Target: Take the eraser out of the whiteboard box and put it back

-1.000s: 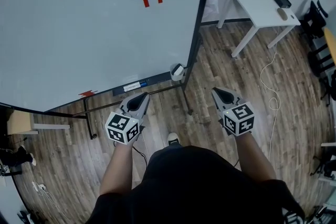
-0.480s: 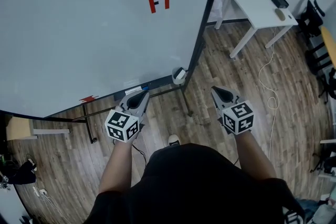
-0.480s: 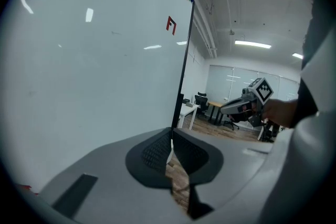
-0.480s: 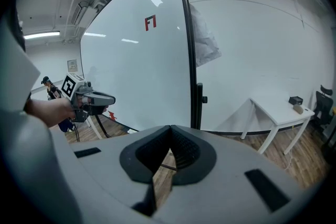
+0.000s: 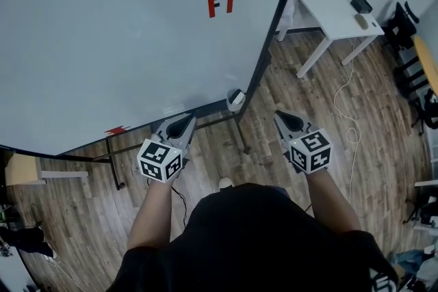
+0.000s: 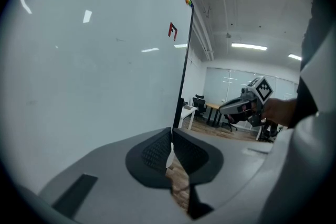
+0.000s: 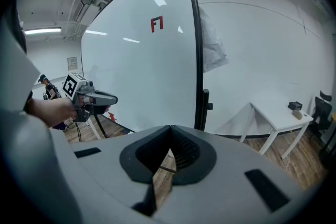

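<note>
— Where's the eraser?
— Not visible; likely inside the box (image 5: 234,98) at the whiteboard (image 5: 137,24) bottom right corner, beyond and between left hand-held gripper (image 5: 189,120) and right hand-held gripper (image 5: 279,115), both closed, empty.

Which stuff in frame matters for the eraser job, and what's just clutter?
Job:
- whiteboard
- white box at its lower right corner; the eraser can't be made out
- left gripper and right gripper, both shut and empty

Lying about:
- white table with a black item
- floor cable
- red mark on the board
</note>
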